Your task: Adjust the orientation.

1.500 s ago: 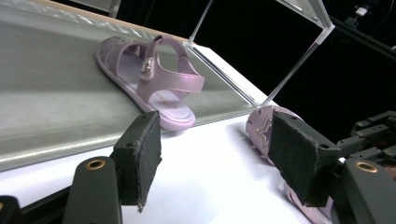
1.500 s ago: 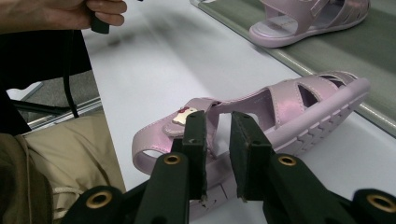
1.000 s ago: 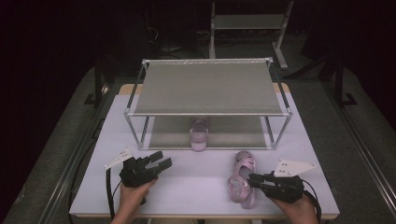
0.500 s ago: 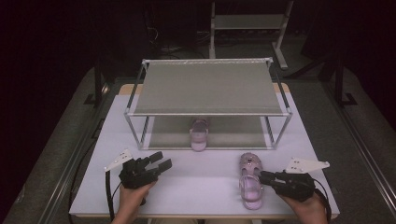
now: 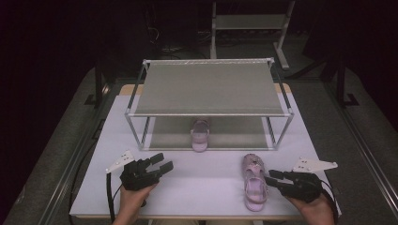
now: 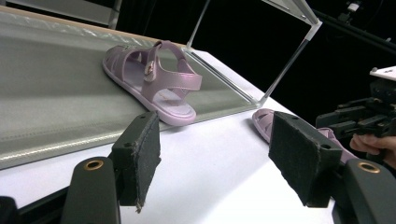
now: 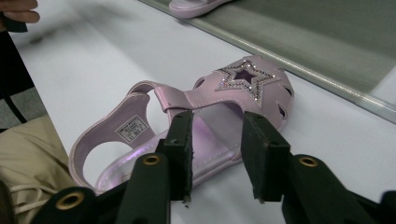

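White table (image 5: pixel 206 183) — right gripper view reveals sandal's (image 7: pixel 196 121) star.

Sandal (image 5: pixel 200 134) on shelf (image 5: pixel 164 139), another (image 5: pixel 254 183) before it.

Far sandal (image 7: pixel 194 6) cut off by right gripper view's top edge

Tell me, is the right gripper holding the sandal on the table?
No, its fingers are apart above the sandal, gripping nothing.
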`<state>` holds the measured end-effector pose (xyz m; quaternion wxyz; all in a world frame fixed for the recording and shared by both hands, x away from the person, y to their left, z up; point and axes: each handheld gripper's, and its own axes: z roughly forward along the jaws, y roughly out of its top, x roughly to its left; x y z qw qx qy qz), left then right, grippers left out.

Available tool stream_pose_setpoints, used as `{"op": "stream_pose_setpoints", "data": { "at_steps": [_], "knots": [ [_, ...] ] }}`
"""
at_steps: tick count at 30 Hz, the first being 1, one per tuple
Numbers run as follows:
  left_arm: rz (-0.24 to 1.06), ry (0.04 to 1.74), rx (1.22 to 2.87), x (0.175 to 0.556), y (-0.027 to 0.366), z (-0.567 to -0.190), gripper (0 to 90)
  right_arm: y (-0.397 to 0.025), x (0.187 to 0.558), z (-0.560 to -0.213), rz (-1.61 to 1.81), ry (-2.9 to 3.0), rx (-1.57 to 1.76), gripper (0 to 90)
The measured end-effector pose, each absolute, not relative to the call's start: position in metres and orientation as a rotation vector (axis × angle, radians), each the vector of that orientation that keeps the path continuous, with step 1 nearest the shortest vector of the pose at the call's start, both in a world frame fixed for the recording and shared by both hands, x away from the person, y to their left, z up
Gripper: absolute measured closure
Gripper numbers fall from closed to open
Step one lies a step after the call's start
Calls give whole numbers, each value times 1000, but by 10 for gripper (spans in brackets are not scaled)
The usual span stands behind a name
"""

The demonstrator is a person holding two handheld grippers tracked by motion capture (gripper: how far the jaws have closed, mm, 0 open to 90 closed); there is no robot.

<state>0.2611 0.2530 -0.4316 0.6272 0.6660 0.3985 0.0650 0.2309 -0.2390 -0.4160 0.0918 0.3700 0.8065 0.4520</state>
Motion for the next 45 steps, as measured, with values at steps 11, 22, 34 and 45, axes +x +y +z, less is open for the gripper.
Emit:
{"op": "stream_pose_setpoints", "data": {
  "at_steps": [11,22,34,45],
  "knots": [
    [176,904,1524,262,257,-428,334,-244,221,-415,1462,2347,1174,492],
    [188,884,1516,260,258,-424,334,-230,202,-417,1478,2296,1254,465],
    [197,888,1519,261,258,-424,334,-213,207,-423,1335,2294,1420,549],
    [196,888,1519,260,258,-425,333,-209,207,-425,1253,2329,1461,663]
  ]
}}
